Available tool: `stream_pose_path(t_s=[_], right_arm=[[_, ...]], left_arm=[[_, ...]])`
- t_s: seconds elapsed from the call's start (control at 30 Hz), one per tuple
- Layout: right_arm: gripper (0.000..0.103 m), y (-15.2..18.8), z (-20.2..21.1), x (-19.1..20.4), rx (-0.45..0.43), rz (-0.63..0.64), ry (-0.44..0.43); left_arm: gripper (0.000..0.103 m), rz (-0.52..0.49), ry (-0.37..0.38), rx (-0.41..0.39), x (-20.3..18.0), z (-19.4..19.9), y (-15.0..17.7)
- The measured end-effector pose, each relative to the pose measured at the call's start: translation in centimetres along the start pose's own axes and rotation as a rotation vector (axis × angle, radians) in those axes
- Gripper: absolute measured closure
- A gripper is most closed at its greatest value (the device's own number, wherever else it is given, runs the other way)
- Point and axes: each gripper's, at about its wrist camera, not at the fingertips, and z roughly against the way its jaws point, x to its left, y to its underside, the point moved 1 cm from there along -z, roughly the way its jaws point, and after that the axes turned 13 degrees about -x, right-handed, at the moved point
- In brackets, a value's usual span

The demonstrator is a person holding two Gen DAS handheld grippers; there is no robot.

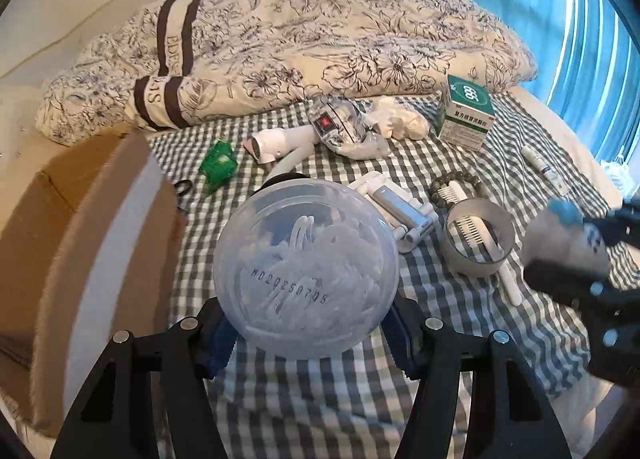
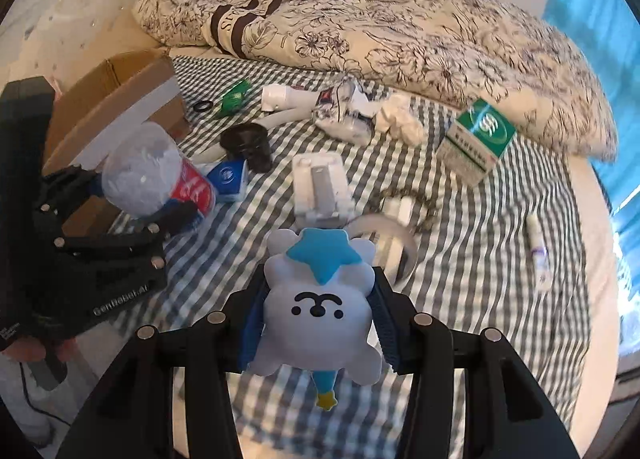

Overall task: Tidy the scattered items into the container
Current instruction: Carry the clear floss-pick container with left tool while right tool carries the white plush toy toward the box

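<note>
Left tongs (image 1: 308, 343) clamp a clear tub (image 1: 306, 271); right tongs (image 2: 318, 323) clamp a plush toy (image 2: 318, 299), its face visible only from the right wrist.

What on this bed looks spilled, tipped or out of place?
A small grey cup lies tipped on its side on the checked sheet, with a white comb sticking out of its mouth. The green-and-white medicine box also stands tilted beside the flowered quilt.
</note>
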Motion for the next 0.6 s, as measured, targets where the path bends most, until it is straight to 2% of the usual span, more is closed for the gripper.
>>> stream_pose_path(t_s=[0.1, 0.37, 0.6], right_arm=[[0.055, 0.9, 1.2, 0.4, -0.007, -0.033, 0.001], [0.055, 2.1, 4.8, 0.8, -0.046, -0.091, -0.011], [0.055, -0.8, 8.0, 3.7, -0.113, -0.058, -0.037]], left_arm=[[0.039, 0.034, 0.027, -0.001, 0.8, 1.3, 0.5], [0.040, 0.070, 0.006, -0.038, 2.8, 5.6, 1.1], [0.040, 0.106, -0.029, -0.125, 6.0, 10.2, -1.8]])
